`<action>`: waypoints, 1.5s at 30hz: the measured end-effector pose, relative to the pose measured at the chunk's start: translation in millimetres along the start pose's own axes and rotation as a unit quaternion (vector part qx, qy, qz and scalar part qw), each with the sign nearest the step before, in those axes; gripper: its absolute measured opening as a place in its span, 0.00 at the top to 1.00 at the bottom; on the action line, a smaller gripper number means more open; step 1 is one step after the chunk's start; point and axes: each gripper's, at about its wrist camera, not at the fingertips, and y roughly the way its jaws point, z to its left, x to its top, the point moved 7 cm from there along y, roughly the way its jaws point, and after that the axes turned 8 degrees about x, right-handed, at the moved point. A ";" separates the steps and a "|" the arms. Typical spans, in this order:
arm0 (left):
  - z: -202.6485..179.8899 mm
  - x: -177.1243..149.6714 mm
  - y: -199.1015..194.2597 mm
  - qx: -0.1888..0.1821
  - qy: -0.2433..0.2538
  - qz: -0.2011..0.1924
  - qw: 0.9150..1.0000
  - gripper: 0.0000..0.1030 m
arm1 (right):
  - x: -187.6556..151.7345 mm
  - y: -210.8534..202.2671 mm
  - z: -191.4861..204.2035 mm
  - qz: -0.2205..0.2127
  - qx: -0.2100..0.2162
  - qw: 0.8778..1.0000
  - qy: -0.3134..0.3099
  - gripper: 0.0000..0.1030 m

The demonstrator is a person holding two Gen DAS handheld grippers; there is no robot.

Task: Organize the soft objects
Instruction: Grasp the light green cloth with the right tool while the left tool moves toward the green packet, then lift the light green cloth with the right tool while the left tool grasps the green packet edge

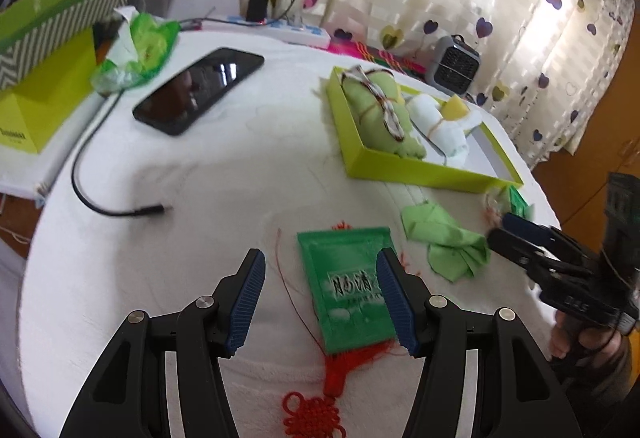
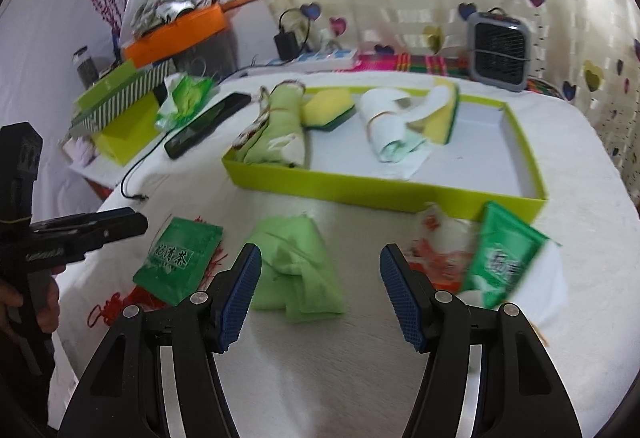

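On the white cloth-covered surface (image 1: 168,174), at the lower centre of the left wrist view, a flat green rectangular sachet with printed characters (image 1: 352,286) lies with its long axis running from the lower right up toward the upper left, a red knotted tassel (image 1: 316,414) trailing from its near end. The left hand-held gripper (image 1: 320,302) hovers over it with its blue-padded fingers spread wide, one on each side of the sachet, gripping nothing. Just right of the sachet sits a crumpled light-green cloth (image 1: 444,242), lumpy and with no clear axis.

In the right wrist view the same cloth (image 2: 296,270) lies at lower centre, its length running roughly from the frame's bottom toward the top, just beside the left finger of the right hand-held gripper (image 2: 320,294), whose fingers are likewise spread and hold nothing. To its right are a crumpled clear wrapper with red print (image 2: 440,246) and a green foil packet (image 2: 500,254) tilted toward the upper right, both near the front wall of a shallow lime-green rectangular tray (image 2: 384,190).

Inside the tray, a green cloth roll tied with cord (image 2: 280,126) lies at the left end, pointing away from the camera; a yellow-and-green sponge (image 2: 328,110) touches it. Mid-tray sits a white cloth roll bound with a band (image 2: 384,126), with another yellow sponge (image 2: 440,118) just beside it. A black smartphone (image 1: 200,90) lies at upper left.
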 end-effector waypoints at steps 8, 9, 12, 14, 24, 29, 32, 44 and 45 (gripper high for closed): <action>-11.5 -10.1 3.3 -0.009 0.018 0.019 1.000 0.44 | -4.0 26.0 2.5 0.038 -0.003 0.999 -0.011 0.40; -11.4 -11.3 4.7 -0.008 0.018 0.023 1.000 0.44 | -4.0 28.1 1.4 0.042 -0.005 0.999 -0.009 0.41; -11.3 -14.0 7.1 -0.012 0.013 0.032 0.999 0.44 | -6.6 35.9 1.6 0.059 -0.008 0.998 -0.014 0.49; -13.1 -14.6 7.2 -0.019 0.011 0.033 0.999 0.44 | -9.6 40.3 4.1 0.070 -0.012 0.997 -0.022 0.61; -33.8 -14.8 10.7 -0.052 0.019 0.039 0.998 0.44 | -9.0 38.0 2.9 0.060 -0.006 0.998 -0.020 0.81; -20.3 -14.4 20.8 -0.008 0.005 0.051 0.999 0.44 | -9.2 33.6 1.5 0.053 -0.002 0.998 -0.014 0.87; -17.1 -13.1 21.4 -0.025 -0.014 0.053 0.998 0.44 | -9.6 31.7 1.3 0.050 -0.002 0.999 -0.013 0.89; -51.0 -12.0 24.5 -0.081 0.004 0.057 0.995 0.44 | -11.6 15.1 -3.9 0.030 0.003 0.999 0.011 0.89; -50.9 -12.5 25.5 -0.079 0.003 0.060 0.995 0.44 | -12.6 14.9 -3.4 0.031 0.006 0.999 0.011 0.89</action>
